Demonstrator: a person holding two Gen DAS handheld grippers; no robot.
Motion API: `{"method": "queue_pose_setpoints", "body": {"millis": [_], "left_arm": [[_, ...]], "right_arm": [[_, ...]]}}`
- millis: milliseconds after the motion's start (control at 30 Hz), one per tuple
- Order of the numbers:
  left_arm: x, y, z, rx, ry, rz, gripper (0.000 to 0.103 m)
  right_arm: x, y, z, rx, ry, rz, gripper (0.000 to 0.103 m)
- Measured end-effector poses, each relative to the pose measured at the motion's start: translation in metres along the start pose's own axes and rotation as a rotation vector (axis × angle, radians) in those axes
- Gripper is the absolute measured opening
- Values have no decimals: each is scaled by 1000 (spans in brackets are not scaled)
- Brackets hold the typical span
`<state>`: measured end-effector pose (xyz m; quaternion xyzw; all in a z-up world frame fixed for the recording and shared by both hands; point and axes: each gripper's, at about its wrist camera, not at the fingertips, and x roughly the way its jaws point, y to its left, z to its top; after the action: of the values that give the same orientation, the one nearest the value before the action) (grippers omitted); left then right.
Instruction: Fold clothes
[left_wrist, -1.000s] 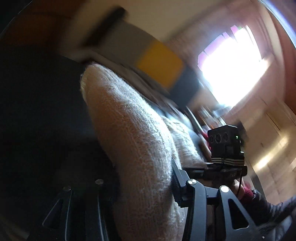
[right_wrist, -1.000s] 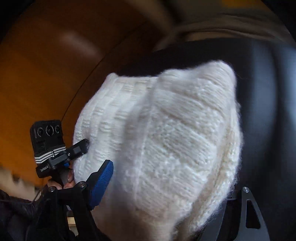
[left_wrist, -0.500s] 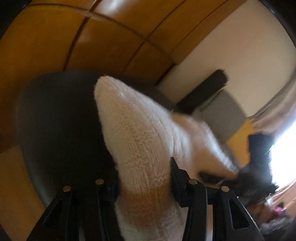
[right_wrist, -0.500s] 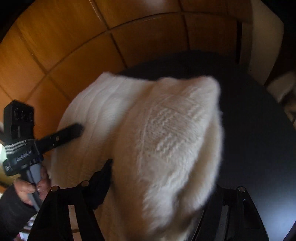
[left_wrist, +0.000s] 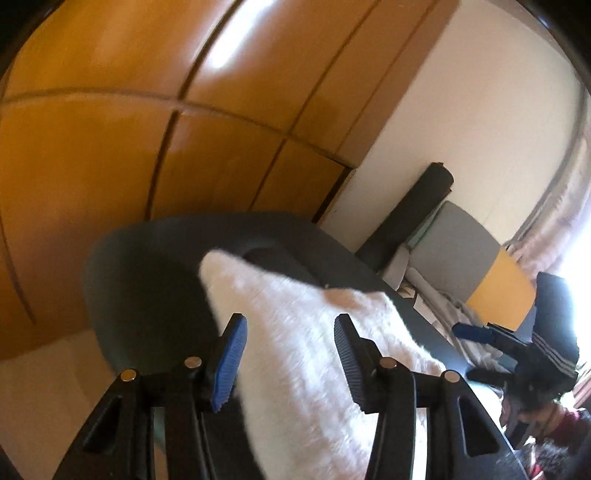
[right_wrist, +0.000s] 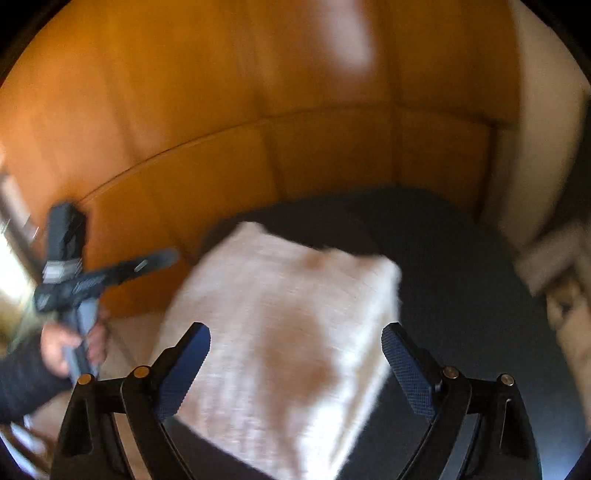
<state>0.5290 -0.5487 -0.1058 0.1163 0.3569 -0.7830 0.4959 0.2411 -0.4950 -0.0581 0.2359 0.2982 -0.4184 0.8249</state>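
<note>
A cream knitted sweater (left_wrist: 295, 354) lies folded on a dark round table (left_wrist: 147, 280). My left gripper (left_wrist: 290, 343) is open above it, with its blue pads apart on either side of the knit. In the right wrist view the same sweater (right_wrist: 280, 332) lies as a blurred folded block on the table (right_wrist: 461, 295). My right gripper (right_wrist: 295, 354) is open above it, jaws wide apart. The right gripper also shows in the left wrist view (left_wrist: 517, 354), at the right. The left gripper shows in the right wrist view (right_wrist: 110, 273), held by a hand at the left.
Orange wooden cupboard doors (left_wrist: 129, 129) stand behind the table. A cream wall (left_wrist: 461, 129), a dark roll (left_wrist: 413, 218), a grey and yellow cushion (left_wrist: 472, 258) and a bright window lie to the right. Light floor (left_wrist: 44, 387) shows below the table edge.
Both grippers have opened and let go of the sweater, which now lies folded on the table. Both have drawn back from it.
</note>
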Motion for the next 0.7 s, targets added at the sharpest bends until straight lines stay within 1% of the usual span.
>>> {"method": "queue_pose_setpoints", "body": {"millis": [100, 133, 200, 233, 267, 300, 367, 400, 467, 500, 567, 633, 700], "left_arm": [[22, -12, 2, 46, 68, 20, 49], [30, -16, -2, 67, 98, 33, 49], [50, -24, -23, 127, 180, 77, 49], [55, -28, -32, 163, 183, 107, 51], [52, -31, -39, 203, 149, 140, 51], [49, -31, -43, 215, 143, 153, 51], [50, -25, -40, 171, 149, 146, 51], [50, -21, -37, 158, 152, 143, 52], [48, -20, -36, 155, 153, 143, 52], [44, -21, -34, 153, 146, 144, 52], [35, -24, -32, 147, 135, 152, 52], [23, -17, -24, 126, 128, 207, 53], [8, -20, -16, 104, 85, 309, 53]], "right_arm": [[41, 19, 18, -98, 63, 44, 95], [57, 20, 14, -97, 113, 61, 95], [85, 25, 1, -63, 206, 92, 95], [100, 26, -12, -54, 261, 86, 96], [102, 28, -26, -73, 223, 73, 97], [103, 29, -41, -94, 175, 59, 97], [99, 24, -47, -11, 114, 85, 97], [98, 19, -46, 21, 99, 94, 97], [103, 17, -42, 37, 90, 88, 98], [105, 18, -41, 36, 89, 88, 101], [105, 24, -41, 20, 83, 75, 103], [110, 31, -38, 5, 89, 31, 103], [110, 32, -40, 24, 100, -19, 103]]}}
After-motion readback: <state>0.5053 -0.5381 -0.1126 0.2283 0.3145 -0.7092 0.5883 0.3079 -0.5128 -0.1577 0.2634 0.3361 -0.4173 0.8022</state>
